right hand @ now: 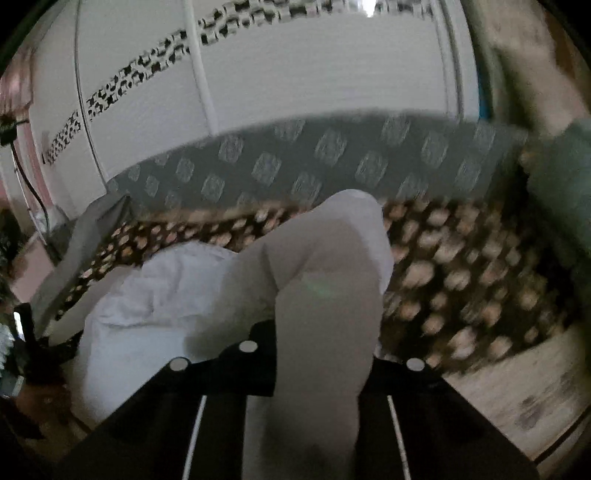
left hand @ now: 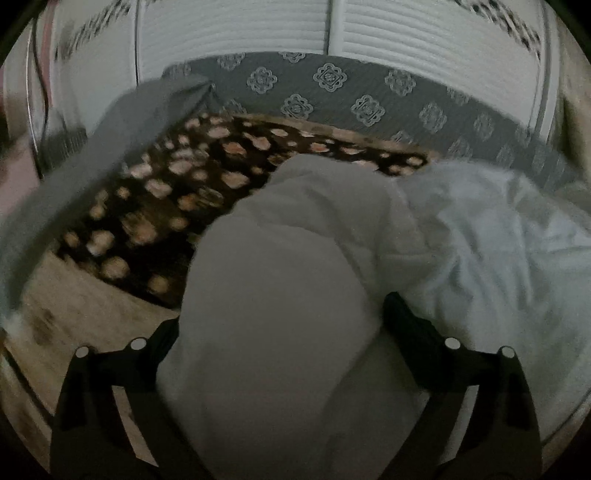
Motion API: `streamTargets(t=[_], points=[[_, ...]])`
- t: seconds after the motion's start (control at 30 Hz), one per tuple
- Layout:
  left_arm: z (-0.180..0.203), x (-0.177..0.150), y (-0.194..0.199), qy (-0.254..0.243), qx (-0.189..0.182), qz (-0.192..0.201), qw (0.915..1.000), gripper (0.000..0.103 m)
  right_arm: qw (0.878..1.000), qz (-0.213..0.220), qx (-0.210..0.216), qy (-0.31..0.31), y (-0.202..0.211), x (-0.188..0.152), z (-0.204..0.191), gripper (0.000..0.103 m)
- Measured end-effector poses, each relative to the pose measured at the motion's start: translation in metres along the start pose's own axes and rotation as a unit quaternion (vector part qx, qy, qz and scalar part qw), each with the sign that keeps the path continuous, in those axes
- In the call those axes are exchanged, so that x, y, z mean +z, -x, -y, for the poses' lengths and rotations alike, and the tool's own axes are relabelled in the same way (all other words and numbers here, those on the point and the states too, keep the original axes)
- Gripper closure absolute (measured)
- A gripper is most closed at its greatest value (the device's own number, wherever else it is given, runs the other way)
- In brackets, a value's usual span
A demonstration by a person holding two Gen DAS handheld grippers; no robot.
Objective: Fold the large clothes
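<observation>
1. Two grippers work one white garment (left hand: 280, 295), a bulky pale piece of clothing heaped on a bed.
2. Left gripper (left hand: 280, 325): its jaws stand wide apart, and a thick rounded fold of the garment bulges up between them. The black fingers (left hand: 410, 325) flank the fold on either side; whether the pads press on the cloth cannot be told.
3. Right gripper (right hand: 317, 354): its jaws are clamped tight on a narrow bunched ridge of the same garment (right hand: 325, 295), which rises out of the closed fingers and drapes away in front.
4. From the left wrist view, the rest of the garment spreads rightward in crumpled folds towards the bed's right edge. From the right wrist view it spreads leftward in a rumpled mass.
5. Under and beyond the garment lies a dark spotted blanket (left hand: 177, 184) with pale peach blotches, reaching towards the bed's far edge.
6. Past the blanket, along the far edge, runs a grey cover (left hand: 369, 96) with light medallion patterns.
7. Behind the bed stand white louvred doors (left hand: 236, 33).
8. Motion blur softens both views, the right one more.
</observation>
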State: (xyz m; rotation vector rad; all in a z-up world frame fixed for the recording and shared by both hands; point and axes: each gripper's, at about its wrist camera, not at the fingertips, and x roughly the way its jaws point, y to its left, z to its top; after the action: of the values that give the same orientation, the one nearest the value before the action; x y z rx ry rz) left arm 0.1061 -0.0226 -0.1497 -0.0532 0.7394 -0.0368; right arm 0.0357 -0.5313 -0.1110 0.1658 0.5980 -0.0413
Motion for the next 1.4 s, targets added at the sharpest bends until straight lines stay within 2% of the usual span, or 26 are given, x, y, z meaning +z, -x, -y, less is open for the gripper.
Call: streamTargets(t=[0.1,0.17,0.2,0.27,0.33,0.4,0.43,0.5,0.6,0.63,0.73,0.8,0.87,0.97,1.03,1.13,1.2,1.23,1.27,1.3,1.37,1.4], points=[[0.041,-0.003,0.008,-0.039,-0.049,0.011,0.998,0.01,0.998,0.034,-0.061,0.002,0.015,0.007,0.021,0.092],[0.079,-0.011,0.009,-0.085,-0.08,0.017,0.9931,0.007,0.994,0.038,-0.098,-0.008,0.018,0.006,0.044,0.09],[0.093,-0.014,0.008,-0.107,-0.08,0.021,0.9908,0.003,0.995,0.017,-0.102,-0.013,0.009,0.001,0.059,0.085],[0.107,-0.017,0.0,-0.12,-0.041,0.036,0.9912,0.003,0.994,-0.033,-0.099,-0.031,-0.011,-0.015,0.085,0.071],[0.095,-0.014,-0.006,-0.086,-0.041,0.023,0.9952,0.003,0.991,-0.082,-0.094,-0.054,-0.032,-0.049,0.107,0.051],[0.082,-0.008,-0.003,-0.07,-0.047,0.006,0.9964,0.003,0.989,-0.091,-0.104,-0.043,-0.029,-0.057,0.107,0.041],[0.075,-0.003,0.002,-0.071,-0.036,0.003,0.9968,0.003,0.99,-0.091,-0.107,-0.03,-0.022,-0.05,0.102,0.036],[0.056,0.008,0.025,-0.062,-0.013,0.019,0.9978,0.003,0.992,-0.066,-0.105,-0.02,-0.003,-0.035,0.087,0.032],[0.022,0.03,0.071,-0.049,0.0,0.055,0.9973,0.003,0.993,-0.005,-0.11,-0.031,0.038,-0.02,0.066,0.004],[0.014,0.035,0.086,-0.053,0.008,0.068,0.9962,0.003,0.993,0.027,-0.112,-0.031,0.057,-0.015,0.055,0.002],[-0.01,0.044,0.149,-0.07,0.057,0.135,0.9867,0.003,0.996,0.058,-0.073,-0.004,0.101,-0.015,0.02,0.002],[-0.032,0.042,0.184,-0.054,0.064,0.164,0.9829,0.003,0.994,0.075,-0.076,0.025,0.127,-0.03,0.0,0.002],[-0.055,0.033,0.213,-0.018,0.066,0.182,0.9809,0.003,0.994,0.071,-0.071,0.05,0.147,-0.047,-0.014,0.002],[-0.091,0.014,0.234,0.024,0.091,0.176,0.9798,0.003,0.996,0.055,-0.052,0.053,0.167,-0.065,-0.024,0.002],[-0.108,0.001,0.238,0.046,0.108,0.161,0.98,0.003,0.996,0.064,-0.044,0.041,0.184,-0.076,-0.028,0.002],[-0.125,-0.016,0.251,0.081,0.107,0.144,0.9805,0.003,0.995,0.087,-0.041,0.028,0.207,-0.086,-0.033,0.002],[-0.124,-0.031,0.263,0.068,0.099,0.142,0.9825,0.003,0.989,0.134,-0.052,0.021,0.229,-0.09,-0.035,0.002],[-0.118,-0.041,0.271,0.046,0.089,0.139,0.9853,0.003,0.988,0.148,-0.051,0.01,0.235,-0.091,-0.032,0.002],[-0.111,-0.049,0.282,0.037,0.086,0.149,0.9843,0.003,0.987,0.155,-0.049,-0.012,0.24,-0.093,-0.028,0.002],[-0.107,-0.055,0.291,0.035,0.092,0.17,0.9806,0.003,0.987,0.15,-0.041,-0.047,0.243,-0.096,-0.022,0.002],[-0.104,-0.071,0.323,0.041,0.106,0.257,0.9596,0.003,0.988,0.105,-0.037,-0.105,0.239,-0.104,-0.014,0.002],[-0.103,-0.072,0.328,0.048,0.108,0.277,0.9535,0.003,0.99,0.078,-0.038,-0.11,0.232,-0.106,-0.015,0.002]])
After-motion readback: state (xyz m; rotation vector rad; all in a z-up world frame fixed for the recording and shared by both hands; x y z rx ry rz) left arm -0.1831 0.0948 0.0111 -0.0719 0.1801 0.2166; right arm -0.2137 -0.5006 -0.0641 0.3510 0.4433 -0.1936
